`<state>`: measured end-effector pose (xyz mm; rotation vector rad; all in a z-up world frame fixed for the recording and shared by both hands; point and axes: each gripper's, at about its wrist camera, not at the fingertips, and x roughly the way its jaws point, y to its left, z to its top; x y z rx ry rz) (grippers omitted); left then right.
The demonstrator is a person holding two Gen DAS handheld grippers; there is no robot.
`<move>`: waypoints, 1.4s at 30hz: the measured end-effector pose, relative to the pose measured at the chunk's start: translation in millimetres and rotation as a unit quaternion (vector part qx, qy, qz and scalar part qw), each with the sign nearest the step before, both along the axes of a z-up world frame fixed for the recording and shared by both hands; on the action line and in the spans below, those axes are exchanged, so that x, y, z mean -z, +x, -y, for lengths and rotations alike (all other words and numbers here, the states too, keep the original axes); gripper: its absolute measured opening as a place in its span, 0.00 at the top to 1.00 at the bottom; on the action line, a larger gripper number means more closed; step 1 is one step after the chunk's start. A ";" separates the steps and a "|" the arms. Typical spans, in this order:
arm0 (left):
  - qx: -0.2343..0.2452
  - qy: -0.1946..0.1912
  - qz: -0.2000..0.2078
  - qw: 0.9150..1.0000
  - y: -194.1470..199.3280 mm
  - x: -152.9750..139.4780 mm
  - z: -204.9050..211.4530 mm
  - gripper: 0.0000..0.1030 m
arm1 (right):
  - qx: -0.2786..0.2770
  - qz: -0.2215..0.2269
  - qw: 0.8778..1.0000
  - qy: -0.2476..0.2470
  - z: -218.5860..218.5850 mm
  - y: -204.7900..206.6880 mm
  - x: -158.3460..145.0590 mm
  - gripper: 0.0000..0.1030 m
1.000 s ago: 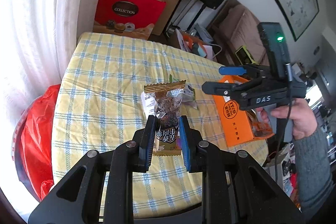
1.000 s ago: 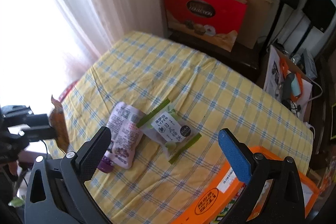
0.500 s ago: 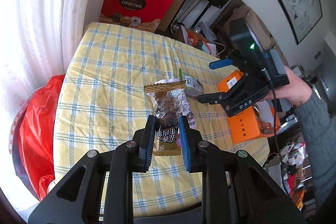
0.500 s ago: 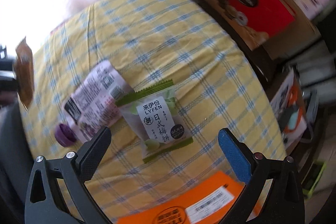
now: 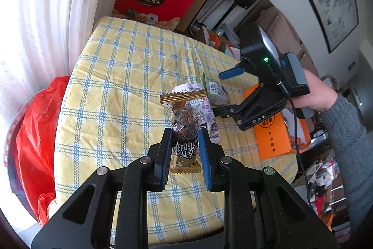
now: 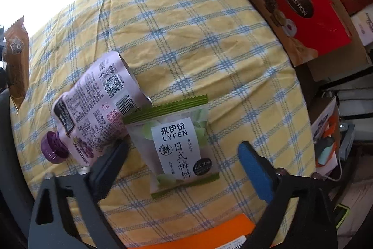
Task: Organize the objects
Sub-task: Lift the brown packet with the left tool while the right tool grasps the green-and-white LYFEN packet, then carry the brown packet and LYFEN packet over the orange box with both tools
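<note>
My left gripper (image 5: 184, 151) pinched a gold-edged snack packet (image 5: 185, 123). My right gripper (image 6: 184, 155) hung spread over the green "LYFEN" packet (image 6: 177, 146); a purple-capped pouch (image 6: 93, 113) lay touching it at ten o'clock, the red "COLLECTION" box (image 6: 300, 8) at two.

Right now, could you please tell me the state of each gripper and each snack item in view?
Left gripper: shut on the brown snack bar.
Brown snack bar: upright, held above the table.
Right gripper: open, straddling the green packet.
Green packet: sealed, flat on the tablecloth, overlapping the pouch's edge.
Purple pouch: lying flat, capped.
</note>
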<state>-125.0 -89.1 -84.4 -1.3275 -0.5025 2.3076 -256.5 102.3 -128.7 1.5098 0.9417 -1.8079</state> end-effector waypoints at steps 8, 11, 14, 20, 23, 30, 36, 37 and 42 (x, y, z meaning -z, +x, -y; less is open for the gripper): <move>0.002 0.004 0.004 1.000 -1.5 1.6 -2.8 0.80 | 0.022 0.016 0.998 -0.052 -4.4 -2.3 -5.1 0.41; 0.002 0.004 0.001 1.000 -1.4 -1.1 -5.0 0.80 | 0.036 0.003 0.997 -0.065 -9.8 0.4 -11.8 0.47; 0.003 0.001 -0.001 1.000 -1.8 -3.0 -6.6 0.80 | 0.056 -0.008 0.994 -0.089 -16.4 5.0 -22.3 0.50; -0.008 -0.014 -0.014 1.000 -8.9 -11.1 -13.9 0.80 | 0.111 -0.046 0.983 -0.136 -27.2 20.7 -40.5 0.55; -0.008 -0.021 -0.018 1.000 -13.2 -14.9 -19.8 0.80 | 0.152 -0.061 0.974 -0.159 -34.7 25.1 -48.7 0.56; -0.003 -0.041 -0.026 0.999 -18.6 -22.7 -38.2 0.80 | 0.225 -0.093 0.943 -0.225 -60.9 46.7 -71.2 0.56; -0.005 -0.065 -0.038 0.997 -20.5 -33.6 -61.3 0.80 | 0.283 -0.134 0.919 -0.239 -81.9 76.9 -92.7 0.56; -0.004 -0.070 -0.042 0.997 -20.2 -36.0 -66.4 0.80 | 0.290 -0.138 0.915 -0.244 -85.2 78.6 -95.3 0.56; -0.002 -0.084 -0.055 0.995 -19.8 -45.4 -84.1 0.80 | 0.319 -0.151 0.899 -0.258 -98.2 92.8 -107.8 0.56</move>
